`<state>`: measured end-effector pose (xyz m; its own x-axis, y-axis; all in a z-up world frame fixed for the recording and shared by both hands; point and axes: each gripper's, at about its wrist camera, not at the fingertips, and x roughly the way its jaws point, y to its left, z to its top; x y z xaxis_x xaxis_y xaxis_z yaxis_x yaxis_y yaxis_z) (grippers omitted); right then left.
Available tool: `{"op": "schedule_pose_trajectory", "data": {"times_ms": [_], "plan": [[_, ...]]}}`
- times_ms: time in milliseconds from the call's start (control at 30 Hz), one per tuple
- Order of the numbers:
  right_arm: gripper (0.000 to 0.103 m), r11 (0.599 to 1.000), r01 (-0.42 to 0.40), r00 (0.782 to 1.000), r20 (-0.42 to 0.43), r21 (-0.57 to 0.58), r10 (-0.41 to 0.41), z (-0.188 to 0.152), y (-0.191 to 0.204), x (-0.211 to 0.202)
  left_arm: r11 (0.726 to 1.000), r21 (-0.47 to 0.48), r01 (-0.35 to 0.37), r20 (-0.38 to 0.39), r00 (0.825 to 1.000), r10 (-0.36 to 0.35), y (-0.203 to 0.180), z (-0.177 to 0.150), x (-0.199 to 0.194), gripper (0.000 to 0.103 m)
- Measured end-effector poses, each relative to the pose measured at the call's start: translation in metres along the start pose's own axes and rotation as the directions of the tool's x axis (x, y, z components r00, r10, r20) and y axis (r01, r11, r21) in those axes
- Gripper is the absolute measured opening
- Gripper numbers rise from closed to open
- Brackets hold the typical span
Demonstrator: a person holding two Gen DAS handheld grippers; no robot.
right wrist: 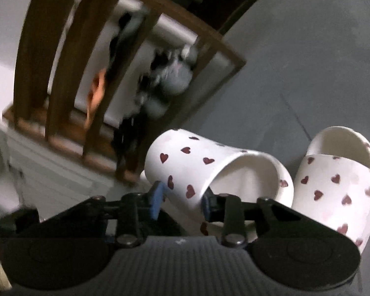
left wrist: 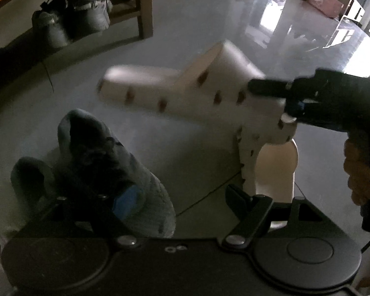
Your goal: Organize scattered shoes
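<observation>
My right gripper point(right wrist: 181, 202) is shut on the strap of a white slipper with red hearts point(right wrist: 192, 165) and holds it off the floor; the same slipper point(left wrist: 185, 91) shows blurred in the left wrist view, with the right gripper point(left wrist: 271, 91) at its toe end. Its mate point(right wrist: 338, 187) lies on the grey floor to the right, also seen in the left wrist view point(left wrist: 271, 162). My left gripper point(left wrist: 180, 204) stands wide, its left finger pressed against a dark grey sneaker point(left wrist: 116, 170). A second dark shoe point(left wrist: 29, 180) lies beside it.
Several dark sneakers point(left wrist: 74, 17) sit under a wooden bench point(left wrist: 144, 5) at the far left; they also show in the right wrist view point(right wrist: 165, 81) behind wooden slats point(right wrist: 61, 74). Glossy grey floor point(left wrist: 234, 24) stretches beyond. A pink box point(left wrist: 325, 0) stands far right.
</observation>
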<state>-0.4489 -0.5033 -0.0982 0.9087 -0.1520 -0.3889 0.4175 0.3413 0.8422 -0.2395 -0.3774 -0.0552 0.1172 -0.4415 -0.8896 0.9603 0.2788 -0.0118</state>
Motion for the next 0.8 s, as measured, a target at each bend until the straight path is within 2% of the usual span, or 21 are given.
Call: {"op": "schedule_pose_trajectory", "data": {"times_ms": [33,67,167,233,267,300,367,433,567,600,700,800], "plan": [[0.035,0.999,0.032,0.998,0.06,0.001,-0.032,-0.005,0.008,-0.005,1.0,0.004,0.001,0.003,1.0,-0.001,0.001,0.0,-0.001,0.08],[0.035,0.999,0.042,0.997,0.064,-0.011,-0.041,-0.007,0.012,-0.004,1.0,0.006,0.002,0.004,1.0,-0.002,0.004,-0.001,0.0,0.08],[0.035,0.983,0.14,0.988,0.082,-0.123,-0.13,-0.03,0.041,0.014,1.0,0.001,-0.002,0.004,1.0,0.002,0.012,-0.003,0.0,0.08],[0.035,0.974,0.218,0.973,0.094,-0.069,-0.211,-0.059,0.048,0.041,1.0,-0.007,-0.008,0.005,1.0,0.008,0.019,-0.006,0.0,0.08],[0.043,0.97,0.237,0.968,0.096,-0.057,-0.231,-0.065,0.048,0.046,1.0,-0.006,-0.015,0.002,1.0,0.015,0.021,-0.007,0.001,0.08],[0.051,0.955,0.297,0.952,0.087,-0.009,-0.295,-0.083,0.046,0.055,1.0,-0.002,-0.025,-0.005,1.0,0.025,0.022,-0.008,0.001,0.08],[0.061,0.906,0.415,0.906,0.058,0.085,-0.42,-0.119,0.044,0.073,0.995,0.063,-0.072,-0.058,0.995,0.076,0.021,-0.017,0.009,0.079],[0.065,0.884,0.466,0.884,0.011,0.05,-0.467,-0.127,0.049,0.078,0.994,0.081,-0.08,-0.074,0.994,0.086,0.022,-0.02,0.013,0.079],[0.084,0.866,0.469,0.883,0.098,-0.176,-0.458,-0.121,0.074,0.058,0.996,0.063,-0.059,-0.066,0.996,0.063,0.026,-0.02,0.013,0.08],[0.085,0.864,0.463,0.886,0.122,-0.198,-0.447,-0.114,0.077,0.043,0.997,0.059,-0.054,-0.064,0.996,0.057,0.027,-0.02,0.013,0.08],[0.086,0.854,0.515,0.854,0.131,-0.075,-0.504,-0.09,0.064,0.019,0.998,0.046,-0.038,-0.057,0.998,0.04,0.029,-0.02,0.013,0.08],[0.086,0.824,0.533,0.822,0.113,0.19,-0.558,-0.073,0.034,0.011,0.999,0.033,-0.022,-0.05,0.998,0.023,0.032,-0.019,0.013,0.08]]}}
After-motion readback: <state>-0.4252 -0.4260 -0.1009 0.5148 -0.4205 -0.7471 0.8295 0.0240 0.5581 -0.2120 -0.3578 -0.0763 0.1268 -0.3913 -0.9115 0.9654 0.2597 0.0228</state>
